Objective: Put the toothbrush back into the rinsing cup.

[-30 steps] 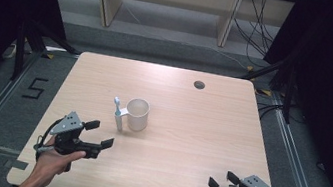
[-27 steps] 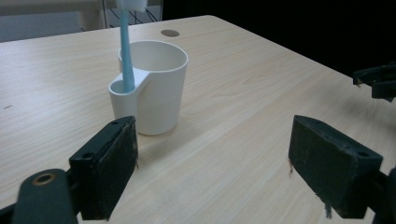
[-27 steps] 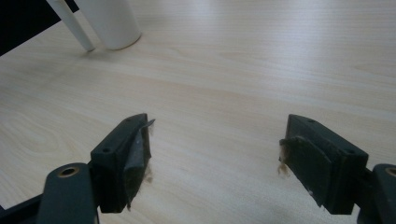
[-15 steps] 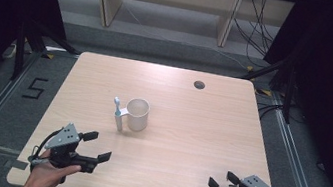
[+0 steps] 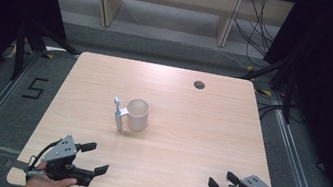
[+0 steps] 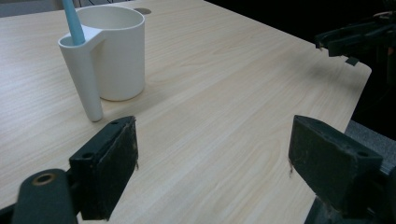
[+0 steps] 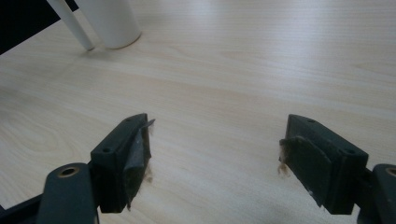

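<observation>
The white cup (image 5: 138,114) is seen upright near the middle of the table (image 5: 199,129), and a blue toothbrush (image 5: 116,106) is standing in the small holder tube at its side. Nothing is held by the tongs. The left gripper (image 5: 93,159) is kept at the near left corner with its jaws spread wide, and the right gripper (image 5: 221,180) at the near right corner, also spread. The work is judged as finished, or not yet begun; which one cannot be told.
</observation>
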`<state>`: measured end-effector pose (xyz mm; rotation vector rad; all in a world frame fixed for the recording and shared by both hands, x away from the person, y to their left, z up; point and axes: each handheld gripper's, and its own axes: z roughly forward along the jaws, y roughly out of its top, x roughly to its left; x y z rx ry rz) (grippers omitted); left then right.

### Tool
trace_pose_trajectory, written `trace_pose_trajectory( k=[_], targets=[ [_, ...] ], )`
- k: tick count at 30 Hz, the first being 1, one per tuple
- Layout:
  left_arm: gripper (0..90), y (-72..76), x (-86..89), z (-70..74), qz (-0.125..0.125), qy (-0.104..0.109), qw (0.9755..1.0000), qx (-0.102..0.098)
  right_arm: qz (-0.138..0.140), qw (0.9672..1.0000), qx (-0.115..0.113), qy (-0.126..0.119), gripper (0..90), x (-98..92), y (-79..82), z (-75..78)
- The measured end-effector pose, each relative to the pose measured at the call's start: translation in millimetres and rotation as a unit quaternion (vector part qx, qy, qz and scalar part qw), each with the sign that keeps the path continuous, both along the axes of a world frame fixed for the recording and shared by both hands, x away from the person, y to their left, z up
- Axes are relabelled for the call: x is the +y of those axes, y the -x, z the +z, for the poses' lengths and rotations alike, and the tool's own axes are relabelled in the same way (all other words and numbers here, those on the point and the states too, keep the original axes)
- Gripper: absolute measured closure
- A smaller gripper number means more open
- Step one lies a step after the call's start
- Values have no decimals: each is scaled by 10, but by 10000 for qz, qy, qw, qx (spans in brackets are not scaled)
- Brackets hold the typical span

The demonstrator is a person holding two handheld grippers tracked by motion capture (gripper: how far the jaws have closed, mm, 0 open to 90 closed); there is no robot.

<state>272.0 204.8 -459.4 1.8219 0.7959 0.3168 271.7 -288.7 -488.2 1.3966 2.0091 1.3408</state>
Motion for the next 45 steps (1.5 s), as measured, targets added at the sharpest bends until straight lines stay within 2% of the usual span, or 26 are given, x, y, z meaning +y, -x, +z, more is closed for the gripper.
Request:
trace_pose_trajectory(
  k=[8, 11, 12, 14, 15, 16, 17, 18, 21, 25, 28, 29, 30, 32, 34, 36, 37, 38, 39, 40, 41, 43, 44, 45],
  targets=[
    [152, 103, 60, -63, -17, -199, 9998, 12, 10, 10000, 35, -51, 240, 9, 5, 2],
    [152, 136, 83, -87, -14, -212, 9998, 13, 23, 10000, -1, -10, 240, 6, 3, 3],
    [152, 150, 95, -89, 4, -237, 9997, 22, -22, 9999, 90, -122, 240, 26, 13, 3],
    [152, 173, 108, -102, 27, -143, 9999, 24, -18, 9999, 74, -134, 240, 31, 12, 2],
    [152, 189, 118, -99, 29, -186, 9998, 50, -13, 9999, 73, -133, 240, 32, 13, 3],
    [152, 199, 125, -103, 13, -183, 9998, 38, 3, 9999, 77, -127, 240, 31, 13, 4],
    [152, 210, 131, -111, -5, -161, 9999, 19, 55, 10000, -29, -24, 240, 15, 1, 2],
    [152, 230, 133, -115, 36, -159, 9999, 36, 81, 10000, 16, 23, 240, 9, 5, 8],
    [152, 274, 144, -135, 7, -277, 9996, 0, 83, 9999, 36, 52, 240, 12, 10, 14],
    [152, 342, 124, -188, -62, -431, 9989, -145, 97, 9999, 3, 98, 240, 13, 9, 15],
    [152, 397, 106, -220, -113, -570, 9982, -174, 111, 9999, 26, 34, 240, 25, 12, 17],
    [152, 410, 99, -234, -140, -543, 9983, -160, 76, 9999, 81, -74, 240, 54, 15, 4],
    [152, 428, 96, -239, -138, -567, 9982, -149, 136, 9999, 5, 57, 240, 39, 4, 6],
    [152, 460, 86, -251, -146, -533, 9984, -106, 157, 9998, -17, 106, 240, 44, 8, 7],
    [152, 486, 81, -257, -187, -486, 9986, -124, 191, 9998, 21, -19, 240, 66, 14, 13],
    [152, 525, 81, -256, -166, -472, 9987, -122, 229, 9996, -78, 152, 240, 59, -5, -2],
    [152, 537, 81, -262, -158, -456, 9987, -134, 286, 9996, -29, 36, 240, 65, 5, 9],
    [152, 555, 74, -277, -131, -422, 9989, -128, 211, 9998, 33, -3, 240, 75, 17, 12],
    [152, 565, 81, -284, -144, -522, 9985, -120, 215, 9997, 133, 51, 240, 74, 27, 24],
    [152, 572, 78, -292, -128, -546, 9983, -132, 250, 9995, 40, 210, 240, 64, 8, 11],
    [153, 585, 75, -296, -64, -591, 9981, -131, 233, 9995, 67, 209, 240, 72, 6, 10],
    [154, 579, 77, -306, 30, -537, 9984, -145, 236, 9995, 84, 192, 240, 79, 10, 13],
    [154, 561, 92, -310, -6, -487, 9988, -101, 210, 9996, 150, 71, 240, 93, 34, 26],
    [154, 555, 92, -322, 30, -411, 9991, -76, 292, 9995, 59, 106, 240, 90, 14, 12]
  ],
)
